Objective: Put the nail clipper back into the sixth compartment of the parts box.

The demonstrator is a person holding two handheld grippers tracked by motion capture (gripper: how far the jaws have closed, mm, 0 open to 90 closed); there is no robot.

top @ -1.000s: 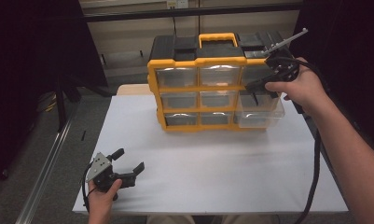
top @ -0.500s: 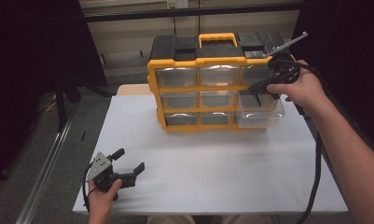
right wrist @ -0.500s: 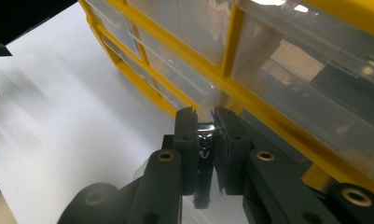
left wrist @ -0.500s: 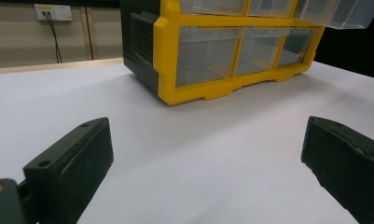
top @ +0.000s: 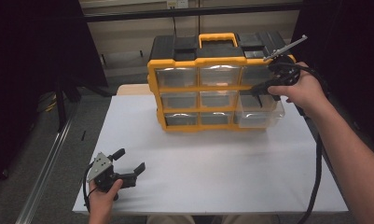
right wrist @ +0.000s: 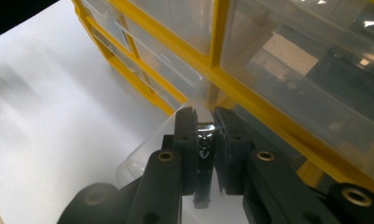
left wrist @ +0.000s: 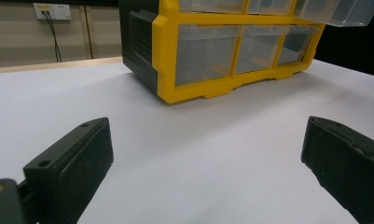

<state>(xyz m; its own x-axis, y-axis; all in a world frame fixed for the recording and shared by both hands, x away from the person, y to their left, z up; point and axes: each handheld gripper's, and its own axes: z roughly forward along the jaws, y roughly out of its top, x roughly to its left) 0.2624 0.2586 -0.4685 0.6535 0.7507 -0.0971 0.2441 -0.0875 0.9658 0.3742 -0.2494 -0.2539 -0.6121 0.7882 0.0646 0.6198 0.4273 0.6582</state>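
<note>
Your right gripper (top: 258, 91) is clamped on the front lip of the clear drawer (top: 261, 112), middle row, right column, pulled partway out of the yellow organizer (top: 198, 88); your hand covers much of the gripper body. Drawer contents cannot be made out through the plastic. Nine drawers counted, three rows of three. Your left gripper (top: 128, 169) rests near the table (top: 222, 177) front edge, jaws wide apart, holding nothing, well apart from the organizer.

A white table (top: 212, 186) is lying under the gripper, a wall socket (left wrist: 51, 11) is sitting far ahead, and grey floor (top: 35, 154) is spreading beside it.
</note>
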